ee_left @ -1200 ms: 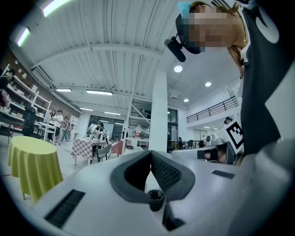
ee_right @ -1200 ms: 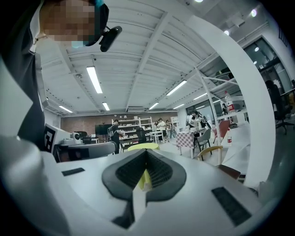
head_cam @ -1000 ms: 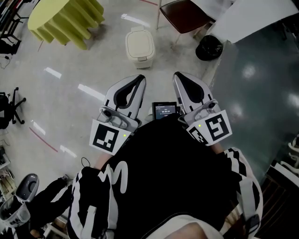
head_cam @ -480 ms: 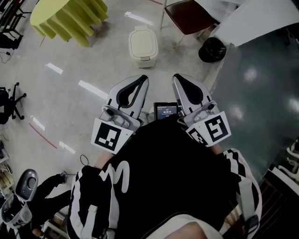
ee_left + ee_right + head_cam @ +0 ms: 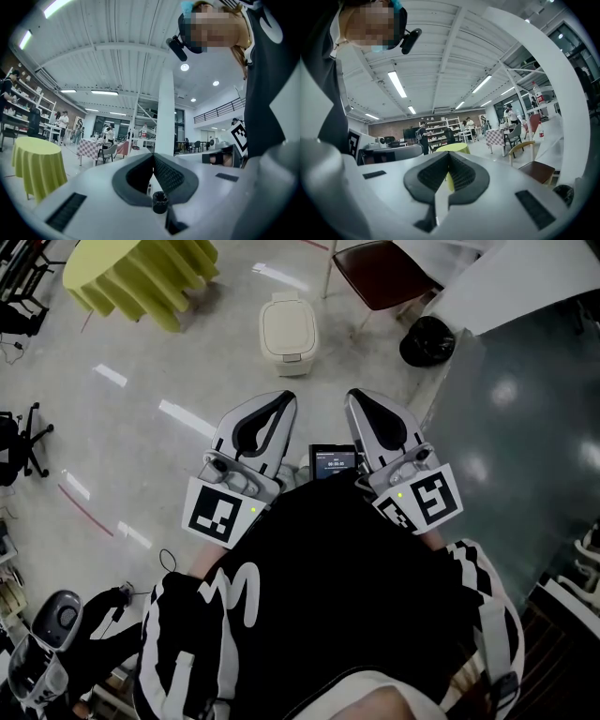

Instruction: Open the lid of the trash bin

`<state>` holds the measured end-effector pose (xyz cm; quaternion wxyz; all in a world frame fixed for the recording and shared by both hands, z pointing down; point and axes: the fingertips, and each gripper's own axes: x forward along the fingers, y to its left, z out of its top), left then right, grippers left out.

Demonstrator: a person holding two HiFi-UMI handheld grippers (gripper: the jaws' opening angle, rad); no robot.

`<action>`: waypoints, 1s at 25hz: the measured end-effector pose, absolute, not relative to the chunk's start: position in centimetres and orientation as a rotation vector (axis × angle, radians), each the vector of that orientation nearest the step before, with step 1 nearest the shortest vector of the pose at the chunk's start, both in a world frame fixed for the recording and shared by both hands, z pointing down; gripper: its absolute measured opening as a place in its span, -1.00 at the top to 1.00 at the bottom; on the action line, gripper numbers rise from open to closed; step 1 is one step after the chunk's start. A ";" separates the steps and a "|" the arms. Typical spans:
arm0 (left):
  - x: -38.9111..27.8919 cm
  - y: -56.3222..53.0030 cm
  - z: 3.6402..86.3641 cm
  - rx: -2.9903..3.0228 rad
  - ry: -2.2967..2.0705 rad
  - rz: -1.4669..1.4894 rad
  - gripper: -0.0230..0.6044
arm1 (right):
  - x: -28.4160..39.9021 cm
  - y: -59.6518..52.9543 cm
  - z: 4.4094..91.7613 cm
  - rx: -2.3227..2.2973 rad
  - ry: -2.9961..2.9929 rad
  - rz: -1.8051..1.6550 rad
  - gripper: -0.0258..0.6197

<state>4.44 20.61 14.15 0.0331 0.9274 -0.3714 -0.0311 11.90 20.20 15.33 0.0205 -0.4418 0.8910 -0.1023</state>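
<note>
The bin [image 5: 292,358] stands on the floor [image 5: 159,371] well ahead of my jaws, its lid [image 5: 286,324] down and untouched. My left gripper [image 5: 280,399] and right gripper [image 5: 356,396] are both clenched on nothing. I judge everything remains: approach, then lift.

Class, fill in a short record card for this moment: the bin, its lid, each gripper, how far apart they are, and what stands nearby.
Trash bin: cream, standing on the floor ahead of the person
Lid: closed
Left gripper: jaws together, nothing between them, held near the person's chest
Right gripper: jaws together, nothing between them, beside the left one
Contact with bin: none; open floor lies between both grippers and the bin
Nearby: yellow-green covered table, brown chair, black bag
Task stage: lid not yet opened
</note>
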 end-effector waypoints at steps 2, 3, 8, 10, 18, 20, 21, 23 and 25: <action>4.5 20.6 14.1 2.852 -1.151 -0.096 0.90 | 12.1 20.3 15.3 -1.365 2.763 -0.318 0.91; 4.6 20.7 14.1 2.850 -1.156 -0.097 0.90 | 12.2 20.4 15.4 -1.361 2.764 -0.318 0.91; 4.9 21.4 14.3 2.827 -1.196 -0.081 0.90 | 12.7 20.8 15.5 -1.332 2.787 -0.319 0.91; 4.8 21.7 14.6 2.815 -1.209 -0.063 0.90 | 12.5 20.9 15.6 -1.308 2.803 -0.319 0.91; 3.8 21.5 15.7 2.788 -1.232 -0.030 0.90 | 11.0 20.4 16.1 -1.247 2.845 -0.322 0.91; 3.5 21.1 15.9 2.784 -1.232 -0.030 0.90 | 10.6 20.1 16.3 -1.240 2.845 -0.328 0.91; 3.4 20.8 16.0 2.786 -1.230 -0.034 0.90 | 10.5 19.9 16.4 -1.241 2.842 -0.334 0.91; 3.4 20.4 15.9 2.790 -1.219 -0.041 0.90 | 10.4 19.5 16.5 -1.251 2.835 -0.346 0.91; 3.4 19.9 15.8 2.792 -1.209 -0.045 0.90 | 10.5 19.1 16.4 -1.264 2.832 -0.346 0.91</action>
